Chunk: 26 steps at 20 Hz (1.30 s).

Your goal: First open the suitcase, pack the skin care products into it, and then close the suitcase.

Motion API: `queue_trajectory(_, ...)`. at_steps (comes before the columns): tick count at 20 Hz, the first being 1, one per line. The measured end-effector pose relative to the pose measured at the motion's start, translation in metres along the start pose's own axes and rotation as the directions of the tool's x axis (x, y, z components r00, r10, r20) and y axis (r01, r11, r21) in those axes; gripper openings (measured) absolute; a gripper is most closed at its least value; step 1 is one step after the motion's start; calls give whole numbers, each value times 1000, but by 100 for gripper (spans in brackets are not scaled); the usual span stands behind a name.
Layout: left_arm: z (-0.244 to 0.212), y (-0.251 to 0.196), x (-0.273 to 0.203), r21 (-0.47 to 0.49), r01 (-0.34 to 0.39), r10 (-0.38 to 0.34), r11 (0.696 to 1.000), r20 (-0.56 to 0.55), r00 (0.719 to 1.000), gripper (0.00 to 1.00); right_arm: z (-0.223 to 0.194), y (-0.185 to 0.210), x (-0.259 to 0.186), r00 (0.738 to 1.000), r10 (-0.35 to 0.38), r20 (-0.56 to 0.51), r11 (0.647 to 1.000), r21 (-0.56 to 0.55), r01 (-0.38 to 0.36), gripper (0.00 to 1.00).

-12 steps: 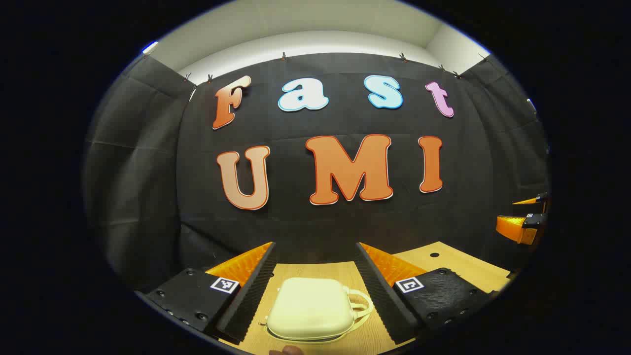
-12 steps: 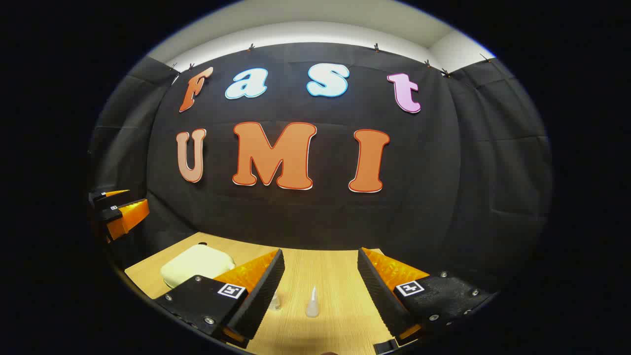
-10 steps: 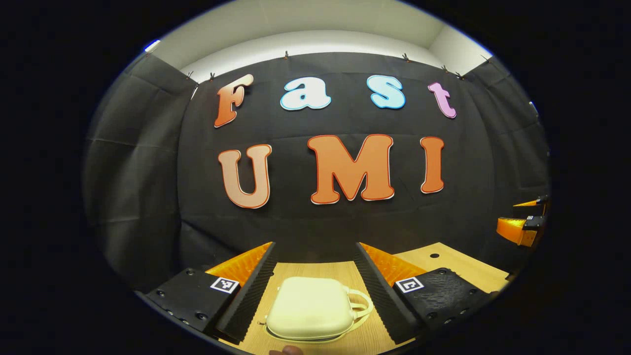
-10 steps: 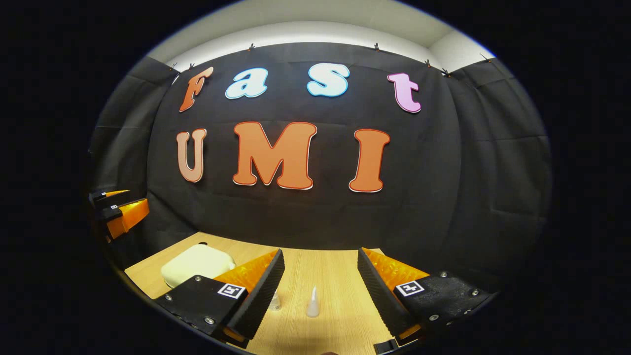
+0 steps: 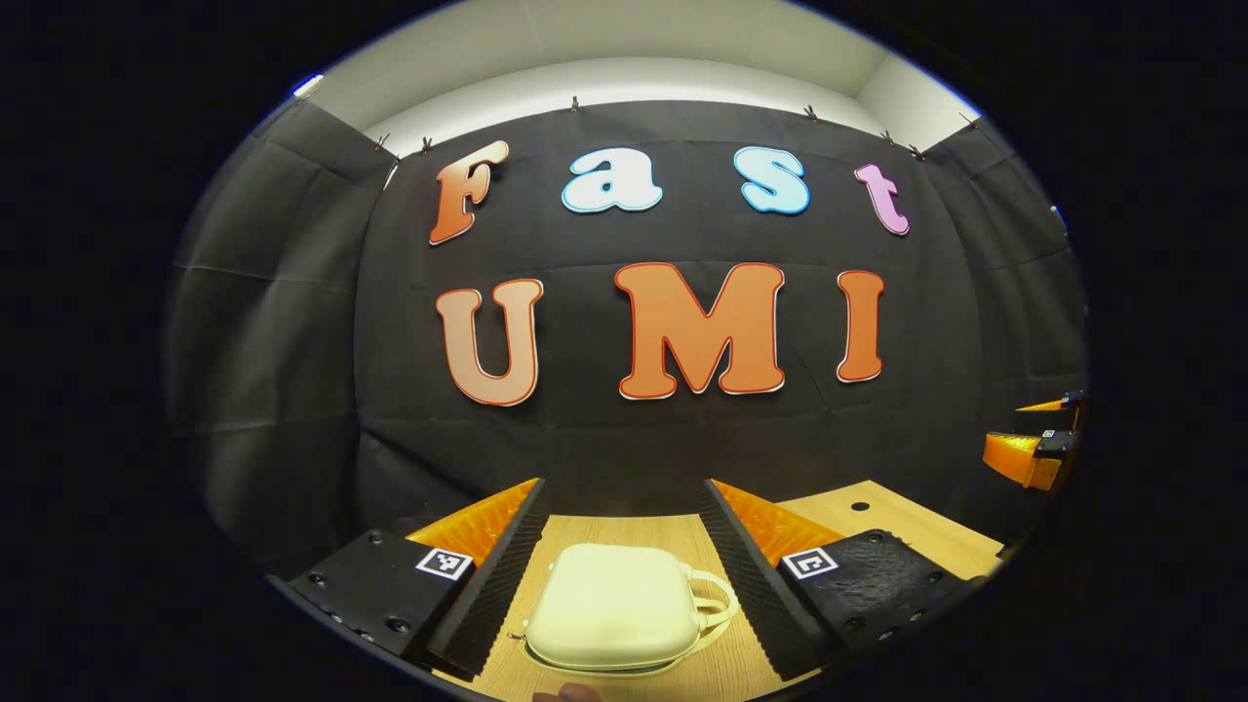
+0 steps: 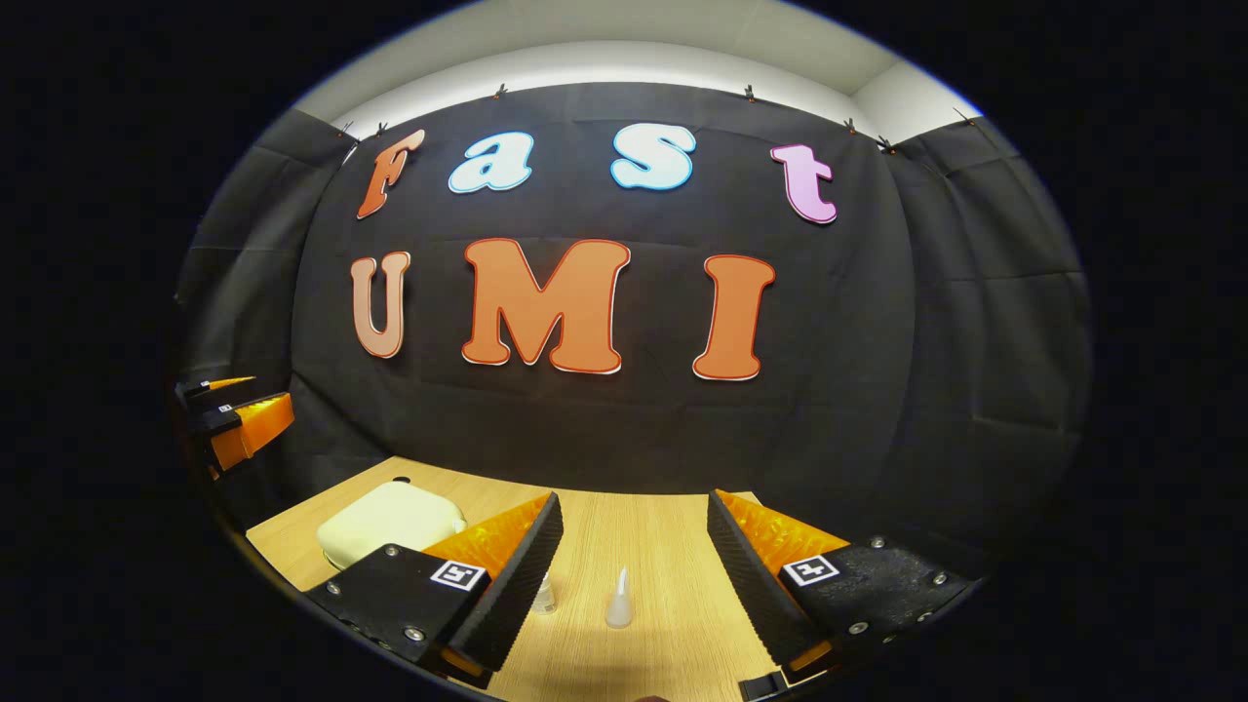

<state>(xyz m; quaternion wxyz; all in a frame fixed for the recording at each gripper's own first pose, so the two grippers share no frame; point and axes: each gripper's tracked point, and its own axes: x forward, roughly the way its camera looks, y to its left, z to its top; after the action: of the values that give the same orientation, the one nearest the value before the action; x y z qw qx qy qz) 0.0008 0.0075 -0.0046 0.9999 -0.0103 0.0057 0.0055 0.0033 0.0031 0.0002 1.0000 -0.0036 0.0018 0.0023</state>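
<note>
Suitcase (image 5: 612, 606), closed, is lying between our spread left gripper (image 5: 620, 546); we are barely drifting, right gripper (image 6: 634, 556) spread over bottles (image 6: 618, 599), opening not begun.

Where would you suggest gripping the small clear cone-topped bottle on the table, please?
Probably at its wider lower body, not the tapered tip, which would likely slip. The bottle stands upright on the table, ahead of the open right gripper, so a level approach from the front, one finger on each side, looks best.
</note>
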Motion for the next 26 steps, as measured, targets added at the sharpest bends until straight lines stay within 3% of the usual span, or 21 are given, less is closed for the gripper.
queue_trajectory(13,0,-6,3,35,2,-2,999,6,1000,100,-5,-4,2,1000,-2,-10,1000,8,2,95)
queue_trajectory(19,-16,-15,12,155,14,-9,988,-33,999,100,-15,-12,3,999,-17,-27,1000,16,18,95)
queue_trajectory(21,-31,-24,16,237,31,-17,971,-61,998,100,-22,-20,3,999,-31,-39,999,21,32,95)
queue_trajectory(23,-53,-39,20,346,66,-36,936,-94,995,100,-33,-29,3,997,-48,-59,998,33,50,95)
queue_trajectory(26,-94,-72,31,511,158,-93,845,-149,984,99,-52,-52,0,991,-85,-100,994,64,92,95)
